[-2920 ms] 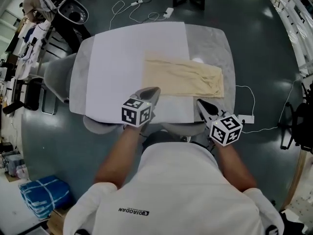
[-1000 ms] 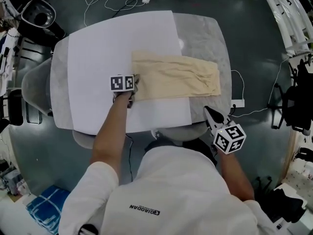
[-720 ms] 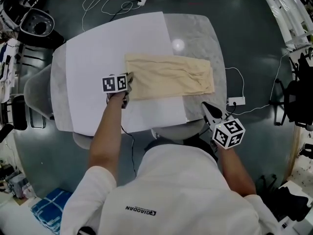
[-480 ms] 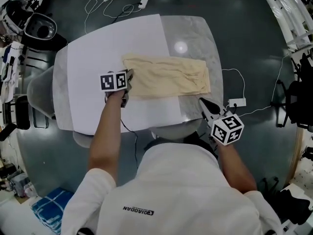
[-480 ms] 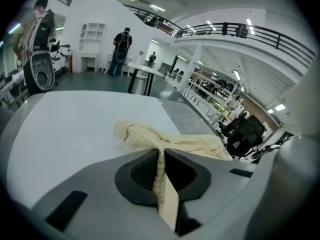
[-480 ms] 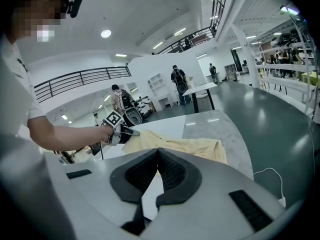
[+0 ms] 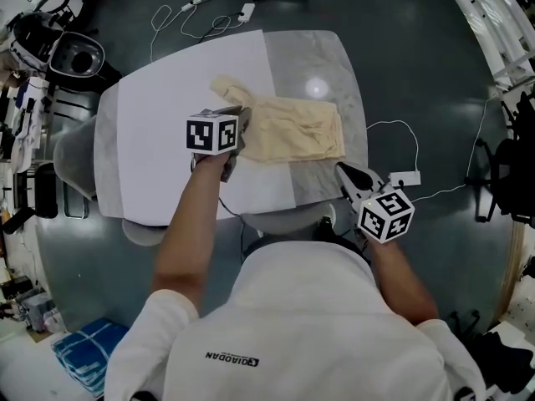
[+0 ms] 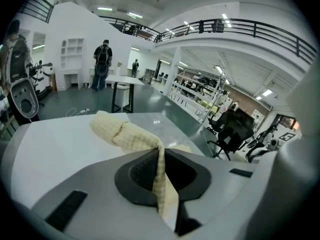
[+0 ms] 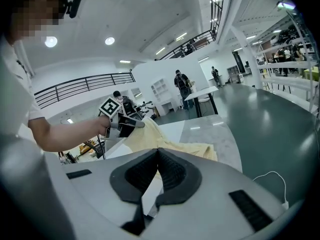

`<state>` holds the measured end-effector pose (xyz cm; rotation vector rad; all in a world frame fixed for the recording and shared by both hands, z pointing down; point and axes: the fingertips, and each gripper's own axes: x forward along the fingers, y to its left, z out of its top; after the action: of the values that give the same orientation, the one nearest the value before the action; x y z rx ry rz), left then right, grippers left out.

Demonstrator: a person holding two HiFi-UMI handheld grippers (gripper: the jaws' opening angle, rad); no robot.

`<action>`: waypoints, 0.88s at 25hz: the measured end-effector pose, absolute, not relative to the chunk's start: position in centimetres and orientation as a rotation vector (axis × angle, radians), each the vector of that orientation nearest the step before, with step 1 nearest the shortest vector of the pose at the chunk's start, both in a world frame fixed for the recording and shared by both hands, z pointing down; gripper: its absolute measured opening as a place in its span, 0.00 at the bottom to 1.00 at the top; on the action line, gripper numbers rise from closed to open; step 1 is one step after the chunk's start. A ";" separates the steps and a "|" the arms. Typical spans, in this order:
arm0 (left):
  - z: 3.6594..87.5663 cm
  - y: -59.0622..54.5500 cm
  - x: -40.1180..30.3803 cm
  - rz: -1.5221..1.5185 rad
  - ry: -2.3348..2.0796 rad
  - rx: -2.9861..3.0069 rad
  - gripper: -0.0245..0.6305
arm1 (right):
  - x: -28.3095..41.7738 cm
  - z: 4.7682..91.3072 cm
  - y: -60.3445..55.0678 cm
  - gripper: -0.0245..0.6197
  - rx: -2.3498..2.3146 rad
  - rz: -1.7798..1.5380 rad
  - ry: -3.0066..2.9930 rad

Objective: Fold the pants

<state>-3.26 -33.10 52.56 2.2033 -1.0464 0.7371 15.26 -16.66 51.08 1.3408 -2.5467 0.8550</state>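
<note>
Left gripper pinches the pants hem right at its tips; that thin bite probably slips when lifted. Right gripper closed, empty.

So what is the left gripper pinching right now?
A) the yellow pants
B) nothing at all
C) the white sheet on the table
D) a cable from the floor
A: in the left gripper view, the left gripper has its jaws closed on a strip of the pale yellow pants, which runs out ahead from between them.
</note>
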 end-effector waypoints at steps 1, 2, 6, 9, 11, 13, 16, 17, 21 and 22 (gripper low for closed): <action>52.3 -32.8 -2.1 0.735 -1.044 2.212 0.12 | 15.7 51.1 -16.5 0.07 1.340 0.853 -2.553; 52.1 -32.6 -1.0 0.736 -1.042 2.221 0.12 | 16.2 51.0 -16.3 0.07 1.339 0.851 -2.559; 52.0 -31.5 3.4 0.753 -1.019 2.249 0.12 | 18.3 50.9 -15.6 0.07 1.339 0.850 -2.576; 52.3 -30.8 6.5 0.761 -1.005 2.253 0.11 | 20.2 50.9 -15.1 0.07 1.339 0.853 -2.579; 53.1 -30.4 8.5 0.772 -0.996 2.250 0.11 | 21.7 51.1 -14.8 0.07 1.344 0.857 -2.575; 54.2 -30.2 10.3 0.790 -0.989 2.238 0.11 | 23.1 51.3 -14.6 0.07 1.349 0.860 -2.572; 56.2 -30.1 12.3 0.803 -0.989 2.200 0.11 | 24.6 51.6 -14.6 0.07 1.348 0.866 -2.571; 56.9 -30.1 12.9 0.804 -0.988 2.187 0.11 | 25.0 51.7 -14.6 0.07 1.345 0.867 -2.570; 58.7 -29.6 14.8 0.839 -0.989 2.155 0.11 | 26.0 51.8 -14.5 0.07 1.330 0.871 -2.573; 59.2 -29.4 15.2 0.852 -0.989 2.153 0.11 | 26.3 51.9 -14.5 0.07 1.327 0.873 -2.574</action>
<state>15.24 -29.43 59.15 2.1525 -0.9886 0.8524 26.26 -14.52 51.86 1.3270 -2.5740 0.8727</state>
